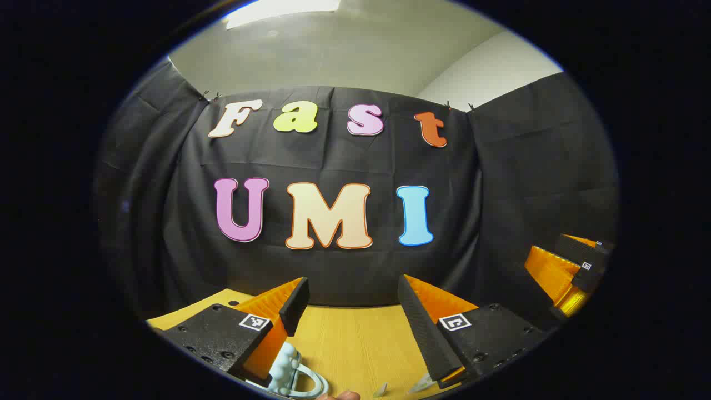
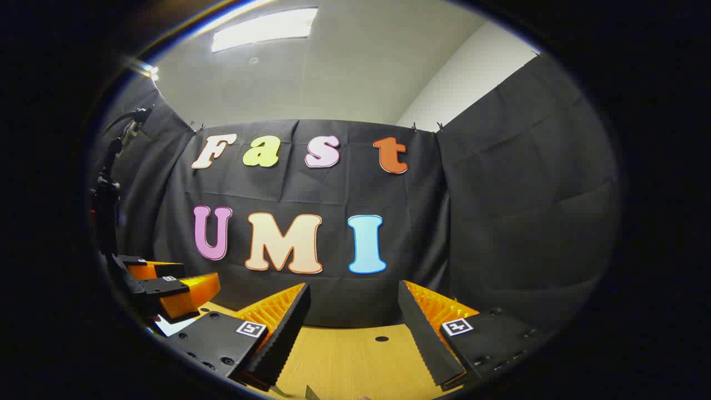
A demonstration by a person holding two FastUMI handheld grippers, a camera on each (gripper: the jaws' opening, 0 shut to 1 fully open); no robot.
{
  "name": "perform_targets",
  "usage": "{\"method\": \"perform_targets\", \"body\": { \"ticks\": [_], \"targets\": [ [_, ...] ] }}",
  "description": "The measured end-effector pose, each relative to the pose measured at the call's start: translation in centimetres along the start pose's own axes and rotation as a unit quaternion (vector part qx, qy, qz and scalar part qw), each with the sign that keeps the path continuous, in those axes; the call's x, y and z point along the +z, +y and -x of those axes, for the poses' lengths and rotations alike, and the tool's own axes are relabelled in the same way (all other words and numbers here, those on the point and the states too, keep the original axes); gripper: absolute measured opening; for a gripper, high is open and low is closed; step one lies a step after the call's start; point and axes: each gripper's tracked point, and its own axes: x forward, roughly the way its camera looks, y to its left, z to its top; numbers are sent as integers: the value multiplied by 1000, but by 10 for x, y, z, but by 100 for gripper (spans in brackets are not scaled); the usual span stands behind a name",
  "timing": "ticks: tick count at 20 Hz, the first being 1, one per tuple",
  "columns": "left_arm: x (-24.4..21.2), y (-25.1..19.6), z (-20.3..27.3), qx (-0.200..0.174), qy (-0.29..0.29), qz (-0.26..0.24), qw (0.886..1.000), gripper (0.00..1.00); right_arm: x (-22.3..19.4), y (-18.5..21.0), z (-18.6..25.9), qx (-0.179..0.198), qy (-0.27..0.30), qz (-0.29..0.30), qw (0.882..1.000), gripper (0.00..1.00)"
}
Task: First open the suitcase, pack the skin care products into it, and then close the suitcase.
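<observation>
**Two grippers held apart over a wooden table**

Two handheld grippers hover above a light wooden table (image 1: 355,344), both aimed at the black cloth booth wall (image 1: 500,183).

Left gripper view: the left gripper (image 1: 350,303) sits at the bottom w/ its two fingers spread wide, nothing btwn them, just bare tabletop in the gap. Below the left-hand finger, at the bottom edge, lies a pale blue moulded plastic piece w/ a looped handle (image 1: 297,378); it looks like part of the suitcase, but too little shows to be sure. It is near that finger; contact can't be judged. A few small pale scraps (image 1: 383,389) lie on the wood near the bottom edge, too small to identify. At far right, higher up, the right gripper (image 1: 577,272) comes in from the side, well apart from the left one.

Right gripper view: the right gripper (image 2: 353,308) is also released, fingers wide, empty, w/ table surface (image 2: 355,361) and a small dark hole (image 2: 381,338) in the wood visible btwn them. At lower left the left gripper (image 2: 166,289) shows side-on. A black stand w/ cable (image 2: 108,189) rises at the left edge. Overhead, a white ceiling w/ a bright rectangular light panel (image 2: 261,28).
</observation>
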Motion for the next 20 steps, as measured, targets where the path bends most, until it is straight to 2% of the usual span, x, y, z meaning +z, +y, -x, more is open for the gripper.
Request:
{"method": "perform_targets", "body": {
  "ticks": [11,17,20],
  "targets": [
    [-11,2,11,37,12,-26,999,95,-5,-29,-3,8,-6,-2,1000,98],
    [-32,13,32,89,41,-53,994,94,-24,-26,-9,59,5,-33,998,98],
    [-46,16,40,103,61,-50,991,95,-29,-23,-7,78,5,-36,996,98]
  ]
}}
